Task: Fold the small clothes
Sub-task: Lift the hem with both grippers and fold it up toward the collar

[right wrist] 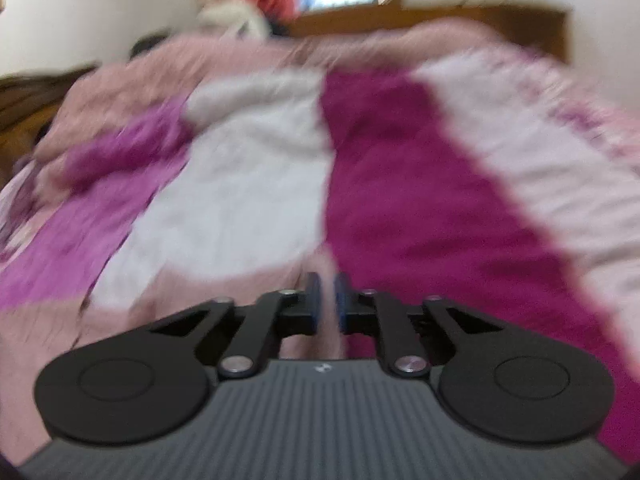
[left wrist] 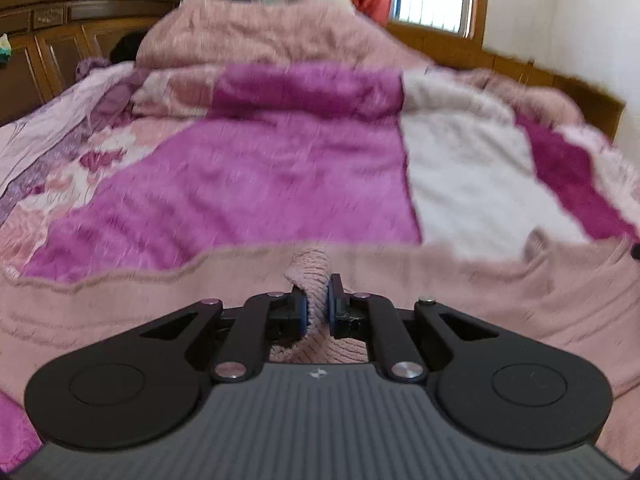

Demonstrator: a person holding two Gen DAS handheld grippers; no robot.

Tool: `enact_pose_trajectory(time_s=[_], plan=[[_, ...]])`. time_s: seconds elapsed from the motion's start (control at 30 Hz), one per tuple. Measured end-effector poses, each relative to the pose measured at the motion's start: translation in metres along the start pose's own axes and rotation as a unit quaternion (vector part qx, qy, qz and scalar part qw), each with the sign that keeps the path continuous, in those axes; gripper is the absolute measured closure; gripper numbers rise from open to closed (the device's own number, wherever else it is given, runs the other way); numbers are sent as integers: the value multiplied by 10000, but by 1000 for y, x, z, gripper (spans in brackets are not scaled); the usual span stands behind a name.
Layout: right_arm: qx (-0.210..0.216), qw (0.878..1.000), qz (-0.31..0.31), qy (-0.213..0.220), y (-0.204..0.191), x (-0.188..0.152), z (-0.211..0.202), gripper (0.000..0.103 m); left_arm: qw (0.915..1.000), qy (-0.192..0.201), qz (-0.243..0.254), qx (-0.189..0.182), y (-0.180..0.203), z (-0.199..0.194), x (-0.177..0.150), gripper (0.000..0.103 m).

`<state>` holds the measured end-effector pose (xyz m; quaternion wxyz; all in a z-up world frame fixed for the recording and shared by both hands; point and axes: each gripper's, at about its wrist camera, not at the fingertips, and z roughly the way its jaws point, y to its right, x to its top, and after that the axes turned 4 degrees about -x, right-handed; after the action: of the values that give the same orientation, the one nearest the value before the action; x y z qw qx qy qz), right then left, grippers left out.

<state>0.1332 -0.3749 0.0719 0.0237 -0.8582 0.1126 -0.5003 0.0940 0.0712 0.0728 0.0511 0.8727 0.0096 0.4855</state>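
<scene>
Pinching pink knit garment (left wrist: 440, 292): left gripper (left wrist: 317, 300), right gripper (right wrist: 327, 296).

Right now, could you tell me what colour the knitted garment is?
Dusty pink knitted garment, clearest in the left wrist view.

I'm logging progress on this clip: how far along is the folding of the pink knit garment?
Early. Nothing looks folded yet: the pink knit garment lies spread across the magenta blanket. In hand: the left gripper is shut on a bunched ridge of it, and the right gripper is closed with pink cloth between its pads, though that view is blurred. Left: every fold, then laying it flat.
</scene>
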Motion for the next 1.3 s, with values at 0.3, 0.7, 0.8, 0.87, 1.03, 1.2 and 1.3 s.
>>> enact_pose_trajectory(time_s=[0.3, 0.7, 0.8, 0.87, 1.03, 1.2, 1.3], plan=[[273, 9957, 375, -808, 30, -5, 10, 94, 9985, -474, 96, 240, 7, 36, -8, 93], [775, 9897, 300, -1169, 1, -15, 10, 26, 9992, -381, -82, 98, -4, 24, -4, 93], [646, 9914, -159, -1131, -20, -21, 15, 88, 9996, -289, -57, 38, -3, 16, -2, 93], [360, 9948, -565, -768, -29, -21, 5, 88, 9998, -167, -84, -99, -2, 8, 2, 93], [-367, 9984, -357, -247, -8, -15, -10, 88, 9994, -50, 22, -327, 6, 10, 8, 93], [-302, 9970, -270, -665, 10, -31, 15, 84, 9969, -733, 265, 81, 15, 52, -16, 89], [-288, 9967, -241, -724, 11, -27, 11, 72, 9963, -680, 485, 191, 19, 49, -16, 80]])
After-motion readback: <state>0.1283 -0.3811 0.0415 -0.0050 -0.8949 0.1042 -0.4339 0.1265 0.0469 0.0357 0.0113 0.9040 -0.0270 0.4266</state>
